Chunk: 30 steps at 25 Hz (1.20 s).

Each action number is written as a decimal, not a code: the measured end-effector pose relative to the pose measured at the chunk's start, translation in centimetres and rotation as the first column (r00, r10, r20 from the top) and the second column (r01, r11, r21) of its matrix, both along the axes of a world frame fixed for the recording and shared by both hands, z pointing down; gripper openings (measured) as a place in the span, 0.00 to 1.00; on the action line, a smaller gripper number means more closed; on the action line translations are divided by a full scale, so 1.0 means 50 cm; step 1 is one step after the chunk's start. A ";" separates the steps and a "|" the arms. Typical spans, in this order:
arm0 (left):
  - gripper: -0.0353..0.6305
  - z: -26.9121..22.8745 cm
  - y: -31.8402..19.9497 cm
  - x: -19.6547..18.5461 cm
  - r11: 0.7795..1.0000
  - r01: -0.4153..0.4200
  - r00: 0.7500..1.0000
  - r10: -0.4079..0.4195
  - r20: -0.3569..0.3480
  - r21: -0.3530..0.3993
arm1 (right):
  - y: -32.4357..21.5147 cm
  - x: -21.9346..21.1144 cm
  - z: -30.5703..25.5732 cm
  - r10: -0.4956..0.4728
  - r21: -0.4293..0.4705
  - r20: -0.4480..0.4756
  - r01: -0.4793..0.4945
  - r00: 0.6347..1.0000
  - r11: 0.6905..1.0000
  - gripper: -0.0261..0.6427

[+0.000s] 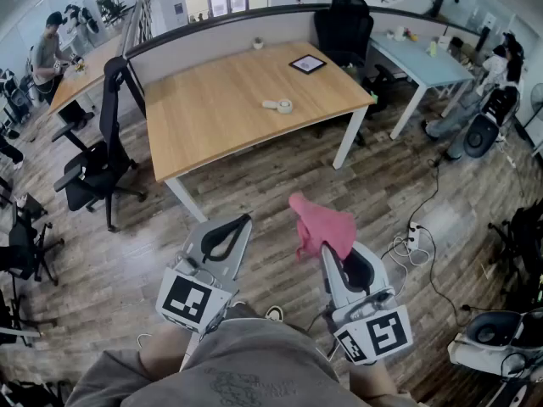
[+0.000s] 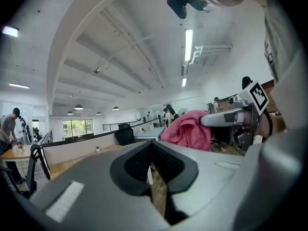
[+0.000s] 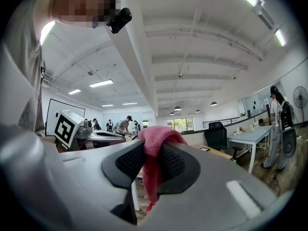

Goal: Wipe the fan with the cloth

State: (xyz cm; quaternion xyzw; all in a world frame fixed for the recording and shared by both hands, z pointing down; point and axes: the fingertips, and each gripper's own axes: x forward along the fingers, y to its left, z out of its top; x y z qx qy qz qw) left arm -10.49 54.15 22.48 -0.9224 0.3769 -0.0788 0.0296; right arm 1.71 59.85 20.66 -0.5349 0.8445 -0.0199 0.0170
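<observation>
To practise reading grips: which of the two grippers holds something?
The right gripper, shut on the pink cloth; the left gripper is shut on nothing.

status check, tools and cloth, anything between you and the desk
Left tool shut, empty. Right tool shut on pink cloth. Small white item on desk ahead, maybe the fan. Only wood floor between.

I see the wooden bench at twelve o'clock, carrying a small white fan, a dark tablet and a small pot.
</observation>
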 end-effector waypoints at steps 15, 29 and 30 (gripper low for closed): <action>0.19 -0.017 -0.013 -0.010 0.997 0.034 0.999 -0.031 -0.039 0.073 | 0.001 0.004 0.014 0.012 -0.022 0.000 -0.012 1.000 1.000 0.16; 0.57 0.011 -0.099 -0.026 0.997 0.081 0.997 -0.080 -0.017 0.014 | -0.093 0.004 0.034 -0.010 -0.036 -0.026 0.009 1.000 0.999 0.16; 0.56 0.013 -0.113 -0.028 0.996 0.084 0.996 -0.083 -0.017 0.010 | -0.108 0.004 0.036 -0.011 -0.039 -0.027 0.010 1.000 0.999 0.16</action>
